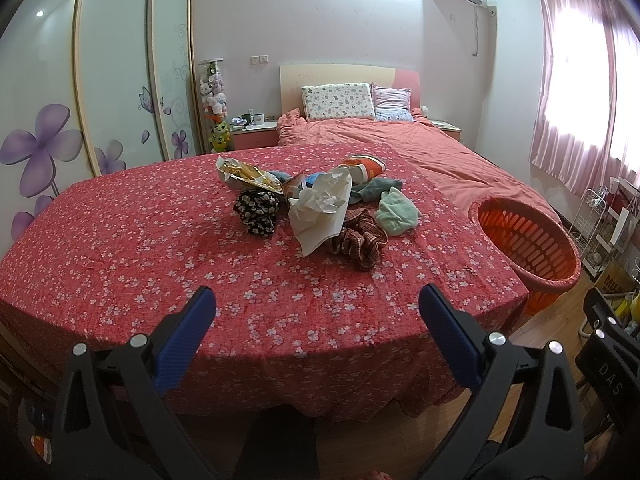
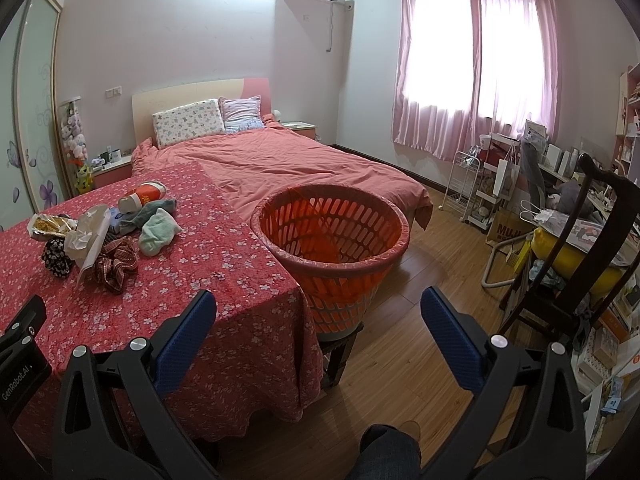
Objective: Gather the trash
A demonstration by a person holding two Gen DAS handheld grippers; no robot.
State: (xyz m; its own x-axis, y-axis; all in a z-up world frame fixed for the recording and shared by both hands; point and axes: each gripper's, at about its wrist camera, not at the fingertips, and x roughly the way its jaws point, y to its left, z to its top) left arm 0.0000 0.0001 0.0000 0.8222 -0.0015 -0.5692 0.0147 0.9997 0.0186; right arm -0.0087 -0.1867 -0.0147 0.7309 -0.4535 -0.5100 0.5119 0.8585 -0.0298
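A heap of trash and cloth lies mid-table on the red floral tablecloth (image 1: 160,248): crumpled white paper (image 1: 320,208), a yellow snack wrapper (image 1: 246,174), an orange-white package (image 1: 362,166), plus socks and a checked cloth (image 1: 356,244). The orange slotted basket (image 2: 332,232) stands at the table's right edge. My left gripper (image 1: 316,320) hangs open over the table's near edge, well short of the heap. My right gripper (image 2: 318,320) is open too, in front of the basket, holding nothing. The same heap shows in the right wrist view, with the paper (image 2: 90,236) at far left.
A bed with a pink duvet (image 2: 288,168) lies behind the table. A dark wooden chair (image 2: 592,248) and cluttered shelves stand at the right. Wood floor (image 2: 420,320) spreads between basket and chair. A wardrobe with purple flowers (image 1: 44,144) fills the left wall.
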